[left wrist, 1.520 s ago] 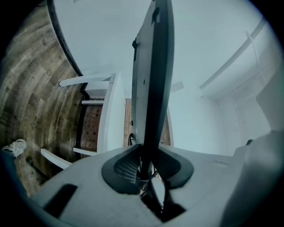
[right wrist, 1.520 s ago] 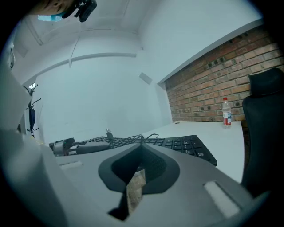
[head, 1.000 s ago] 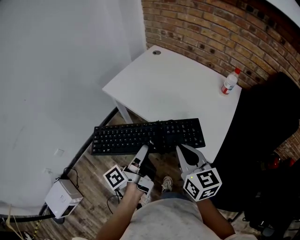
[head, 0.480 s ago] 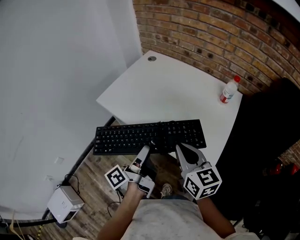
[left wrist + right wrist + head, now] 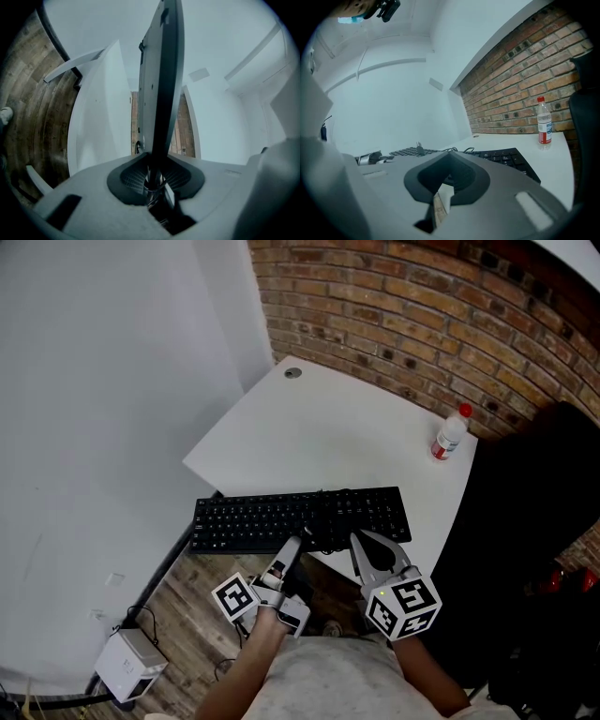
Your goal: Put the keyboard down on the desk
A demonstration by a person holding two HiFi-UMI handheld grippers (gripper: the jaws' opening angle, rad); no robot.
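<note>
The black keyboard [image 5: 300, 518] hangs level at the front edge of the white desk [image 5: 337, 432]; its right half is over the desktop and its left half over the wooden floor. My left gripper [image 5: 292, 545] is shut on the keyboard's near edge. In the left gripper view the keyboard [image 5: 159, 84] stands edge-on between the pads of that gripper [image 5: 152, 161]. My right gripper [image 5: 361, 542] sits just behind the near edge, further right. In the right gripper view its jaws [image 5: 449, 180] look shut with nothing in them, and the keyboard [image 5: 497, 157] lies beyond.
A plastic bottle with a red cap [image 5: 450, 434] stands at the desk's far right by the brick wall [image 5: 422, 315]. A black chair [image 5: 534, 521] is to the right. A cable hole [image 5: 293, 373] marks the far corner. A white box [image 5: 129, 664] sits on the floor at lower left.
The keyboard and both grippers have moved forward towards the desk, so more of the keyboard now lies over the desktop. The left grip is unchanged.
</note>
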